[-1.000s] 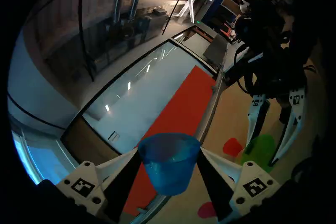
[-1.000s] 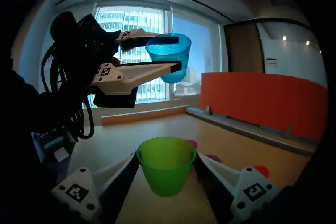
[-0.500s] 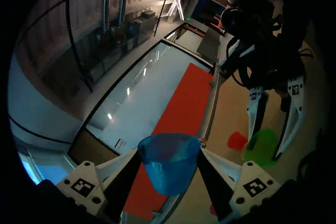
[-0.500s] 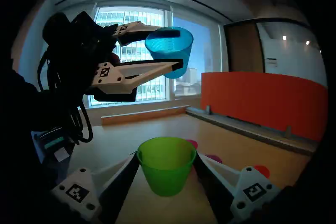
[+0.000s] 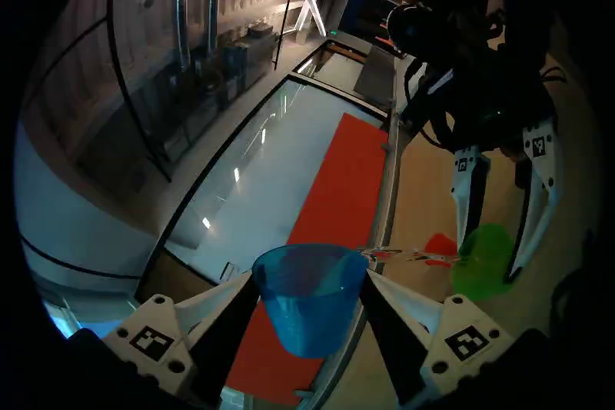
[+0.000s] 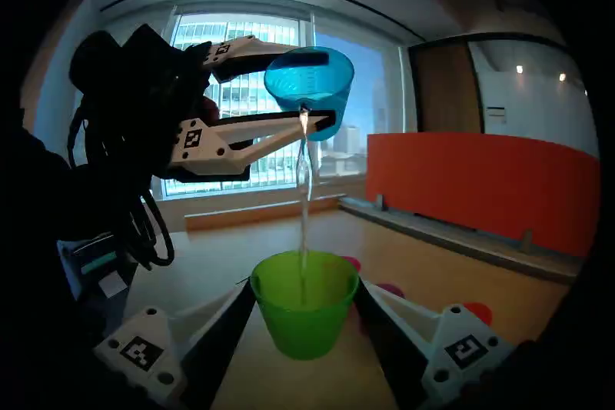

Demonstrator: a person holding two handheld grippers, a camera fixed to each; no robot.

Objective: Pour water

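Now pouring: left tongs (image 5: 310, 281) grip the tilted blue cup (image 5: 310, 314), stream (image 6: 303, 195) landing in the green cup (image 6: 305, 318) (clamped by right tongs (image 6: 305, 288)); next, tilt further while aligned.

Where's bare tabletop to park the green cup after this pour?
Bare table between the green cup and the window sill, and toward the orange partition past the coloured spots. Crowded above the cup: blue cup and water stream.

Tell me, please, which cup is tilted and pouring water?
The blue cup, tipped in the left gripper; its stream falls into the upright green cup held by the right gripper.
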